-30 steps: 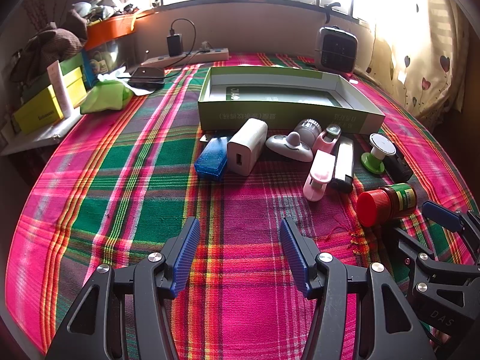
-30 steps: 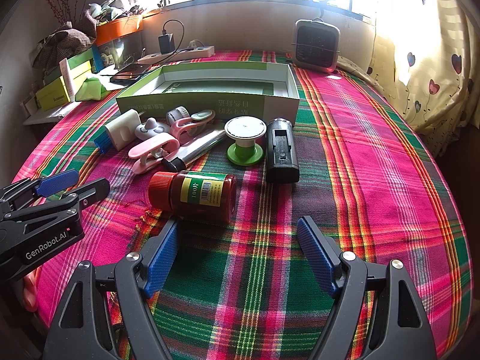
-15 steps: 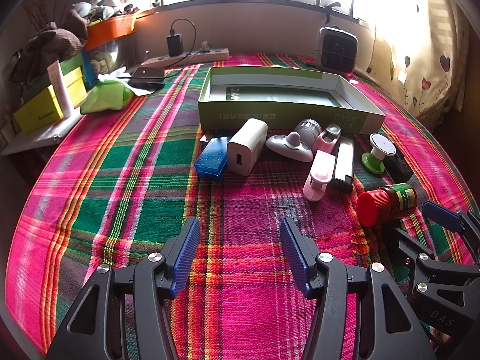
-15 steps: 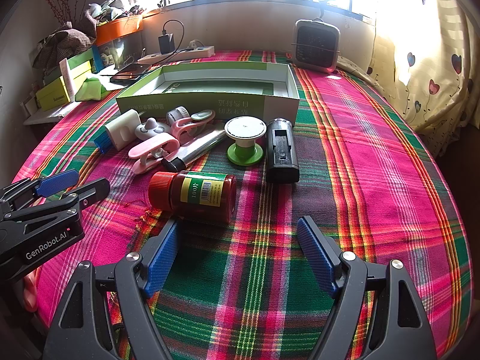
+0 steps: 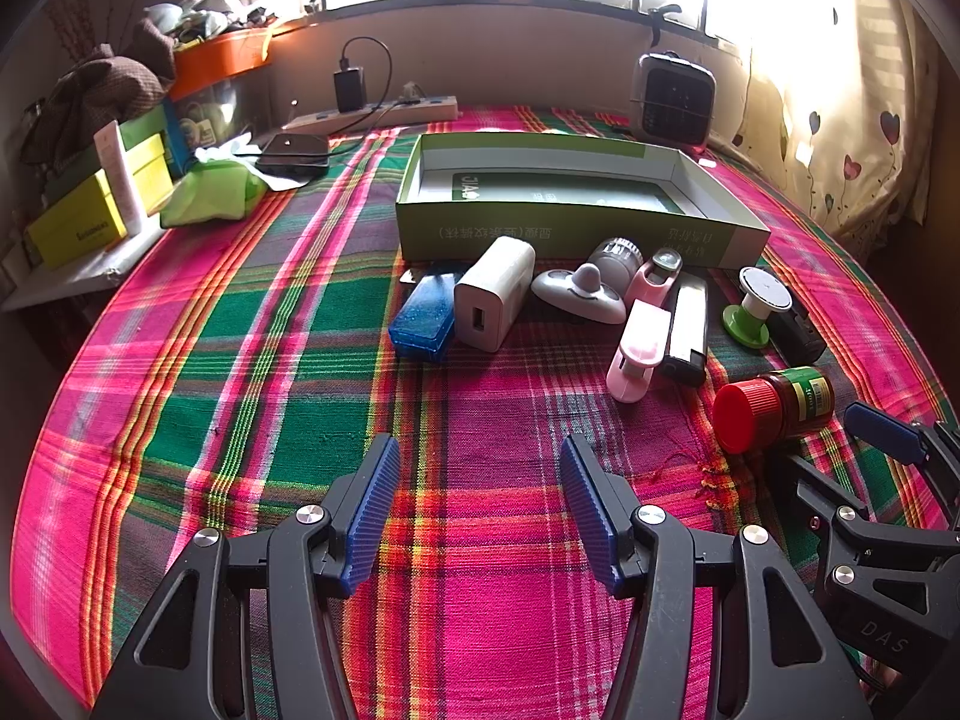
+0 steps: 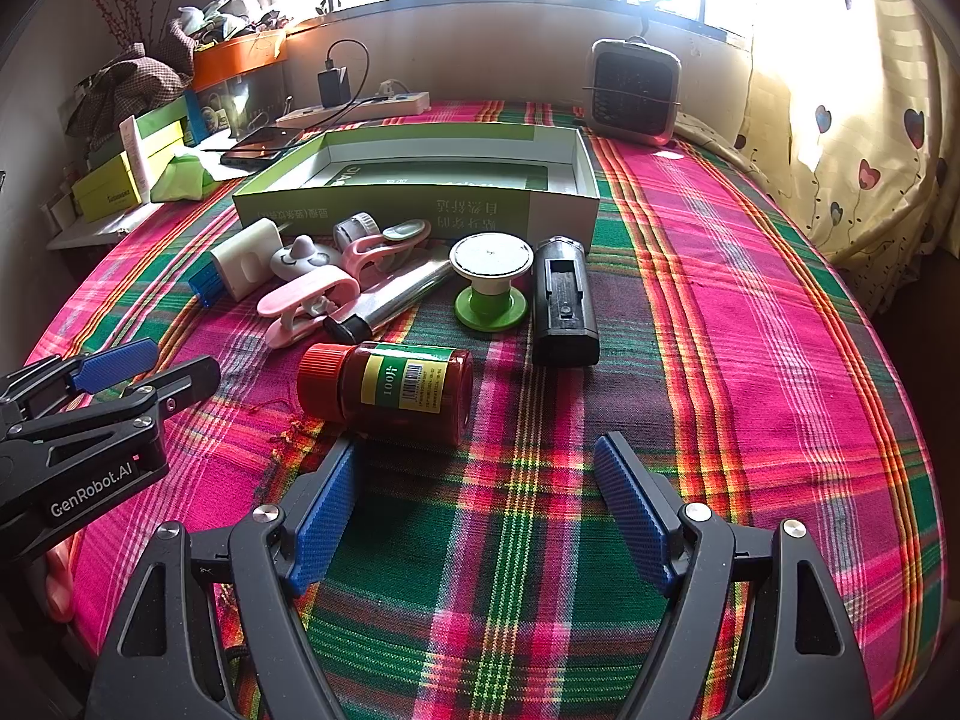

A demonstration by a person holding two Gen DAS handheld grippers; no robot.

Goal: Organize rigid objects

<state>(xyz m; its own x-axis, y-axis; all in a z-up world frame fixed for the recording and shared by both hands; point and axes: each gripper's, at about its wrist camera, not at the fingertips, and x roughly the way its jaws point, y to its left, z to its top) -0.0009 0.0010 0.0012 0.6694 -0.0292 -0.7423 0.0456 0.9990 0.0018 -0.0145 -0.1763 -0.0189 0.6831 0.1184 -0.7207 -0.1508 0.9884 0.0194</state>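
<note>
change: nothing is moving since a second ago | claws: my right gripper (image 6: 474, 516) and left gripper (image 5: 480, 507) are staying spread, empty | bottle (image 6: 390, 393) is lying just ahead of my right claw; green box (image 6: 420, 192) is sitting empty | task: not yet starting

low wrist views side by side, facing the window, sharing the green box (image 5: 576, 228) (right nearer)

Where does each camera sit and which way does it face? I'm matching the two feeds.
Left wrist: rides the left tongs, facing the box and window across the cloth; its own open fingers show, with the right tongs at the right edge.
Right wrist: rides the right tongs, just behind the lying bottle; the left tongs show at the left edge.
Shared: box, bottle, spool, heater.
</note>
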